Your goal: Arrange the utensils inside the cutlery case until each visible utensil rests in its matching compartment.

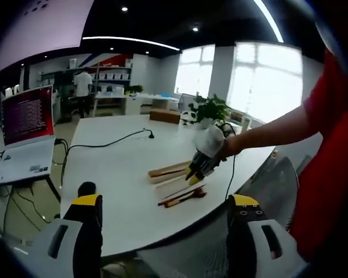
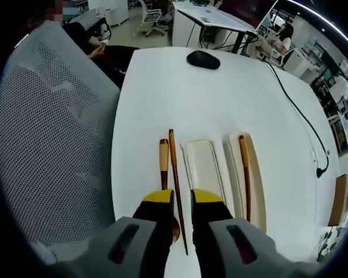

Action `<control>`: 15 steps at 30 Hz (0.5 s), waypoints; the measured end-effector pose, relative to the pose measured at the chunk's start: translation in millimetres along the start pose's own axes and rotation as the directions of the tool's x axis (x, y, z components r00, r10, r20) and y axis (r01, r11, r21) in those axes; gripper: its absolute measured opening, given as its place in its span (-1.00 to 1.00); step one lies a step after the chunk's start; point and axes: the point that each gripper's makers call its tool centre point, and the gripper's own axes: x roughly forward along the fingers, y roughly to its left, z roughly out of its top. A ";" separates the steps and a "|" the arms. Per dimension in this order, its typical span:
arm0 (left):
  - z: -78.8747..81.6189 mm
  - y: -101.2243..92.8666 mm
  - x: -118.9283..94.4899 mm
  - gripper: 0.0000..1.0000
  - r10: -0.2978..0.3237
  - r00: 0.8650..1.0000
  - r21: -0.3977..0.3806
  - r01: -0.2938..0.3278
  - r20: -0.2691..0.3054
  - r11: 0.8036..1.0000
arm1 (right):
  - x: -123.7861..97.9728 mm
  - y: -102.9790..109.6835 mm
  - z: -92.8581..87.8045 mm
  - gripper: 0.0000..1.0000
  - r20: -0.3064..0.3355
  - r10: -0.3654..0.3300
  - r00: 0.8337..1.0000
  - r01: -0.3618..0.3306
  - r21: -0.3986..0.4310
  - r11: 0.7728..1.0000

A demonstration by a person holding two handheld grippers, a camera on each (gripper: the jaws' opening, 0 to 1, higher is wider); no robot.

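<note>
The wooden cutlery case lies on the white table (image 2: 162, 87) as two open trays, an empty one (image 2: 203, 165) and one (image 2: 254, 174) with a chopstick (image 2: 243, 174) in it. Left of them on the table lie a wooden spoon (image 2: 163, 159) and a second chopstick (image 2: 174, 168). My right gripper (image 2: 182, 197) hovers just over that chopstick, jaws nearly together with nothing between them. In the left gripper view a gloved hand holds the right gripper (image 1: 192, 175) above the case (image 1: 168, 171), with the loose utensils (image 1: 182, 197) nearer. My left gripper (image 1: 165, 201) stands open, back from the table's edge.
A black mouse (image 2: 203, 59) and a black cable (image 2: 301, 116) lie on the far table. A mesh chair (image 2: 52, 133) stands beside the table's edge. A laptop (image 1: 26, 124) sits on a side stand and a plant (image 1: 211, 107) at the table's end.
</note>
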 end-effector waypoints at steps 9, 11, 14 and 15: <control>-7.9 -2.8 -6.0 0.78 0.021 1.000 0.005 -0.021 -0.021 1.000 | 21.3 -1.6 0.7 -0.86 -0.004 0.017 1.000 -0.017 0.041 0.999; -9.6 2.1 -9.8 0.77 0.042 0.999 -0.020 -0.042 -0.017 0.999 | 28.6 1.0 -2.5 -0.88 -0.015 0.031 0.999 -0.031 0.057 0.998; -11.2 4.4 -13.7 0.78 0.048 0.999 -0.044 -0.048 -0.011 0.998 | 39.7 4.9 -7.9 -0.86 -0.036 0.036 0.999 -0.034 0.058 0.998; -11.7 4.0 -14.6 0.78 0.048 0.999 -0.043 -0.049 -0.011 0.998 | 41.6 4.4 -8.9 -0.84 -0.040 0.029 0.999 -0.027 0.055 0.998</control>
